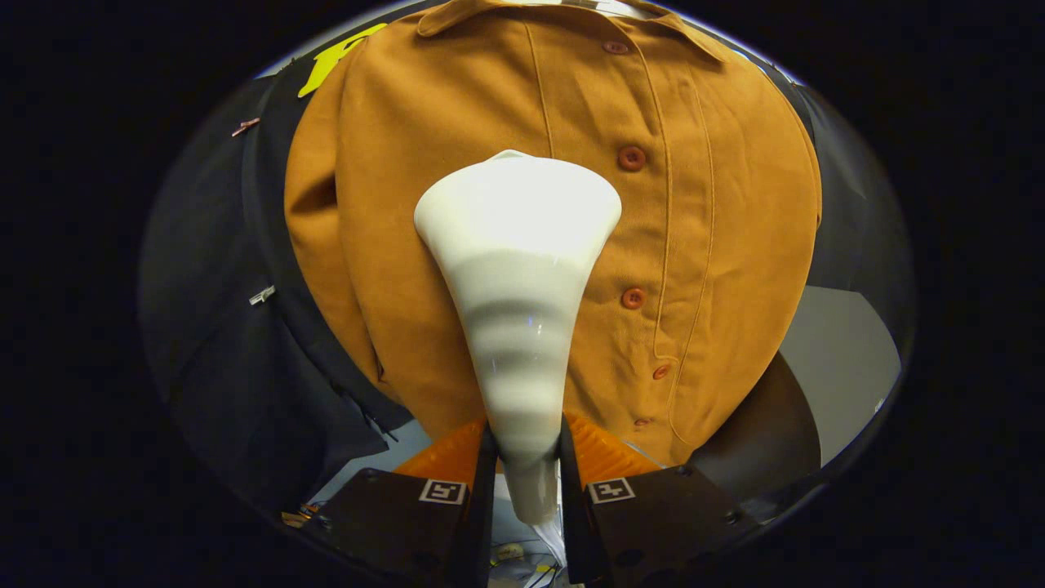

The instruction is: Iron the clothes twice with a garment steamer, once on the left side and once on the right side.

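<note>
A white cone-shaped garment steamer [518, 269] rises from between my fingers, its narrow handle clamped by both. My gripper [526, 457] is shut on that handle. The steamer's wide head lies against the front of a brown-orange buttoned jacket [718, 212] that hangs straight ahead. The head sits just left of the jacket's button row [631, 158], at about chest height. The collar [457, 16] shows at the top, and the jacket's left sleeve [314, 220] hangs down beside the steamer. The steamer hides the part of the cloth behind it.
Black cloth of the booth wall [220, 327] hangs left of the jacket, with small metal clips [261, 295] pinned on it. A grey surface [849, 351] shows past the jacket's right hem. Cables and small items lie below between the fingers [522, 563].
</note>
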The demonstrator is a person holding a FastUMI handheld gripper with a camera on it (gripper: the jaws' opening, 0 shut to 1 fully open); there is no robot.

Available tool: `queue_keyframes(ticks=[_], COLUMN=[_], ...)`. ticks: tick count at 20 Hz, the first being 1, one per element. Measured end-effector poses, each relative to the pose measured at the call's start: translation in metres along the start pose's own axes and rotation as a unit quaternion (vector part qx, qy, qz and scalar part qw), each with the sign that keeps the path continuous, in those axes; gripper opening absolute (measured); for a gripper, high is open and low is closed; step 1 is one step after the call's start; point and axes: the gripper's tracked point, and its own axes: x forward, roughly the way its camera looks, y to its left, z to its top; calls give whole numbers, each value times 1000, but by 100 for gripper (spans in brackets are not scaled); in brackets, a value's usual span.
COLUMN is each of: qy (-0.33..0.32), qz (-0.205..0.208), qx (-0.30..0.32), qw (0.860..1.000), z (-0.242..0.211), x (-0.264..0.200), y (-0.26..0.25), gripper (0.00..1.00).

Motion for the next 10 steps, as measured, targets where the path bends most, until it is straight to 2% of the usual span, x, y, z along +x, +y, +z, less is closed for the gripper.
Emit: queue_keyframes(ticks=[10], qy=[49], qz=[-6], qx=[13], qw=[999], z=[-41], x=[15], y=[-6], gripper=[39])
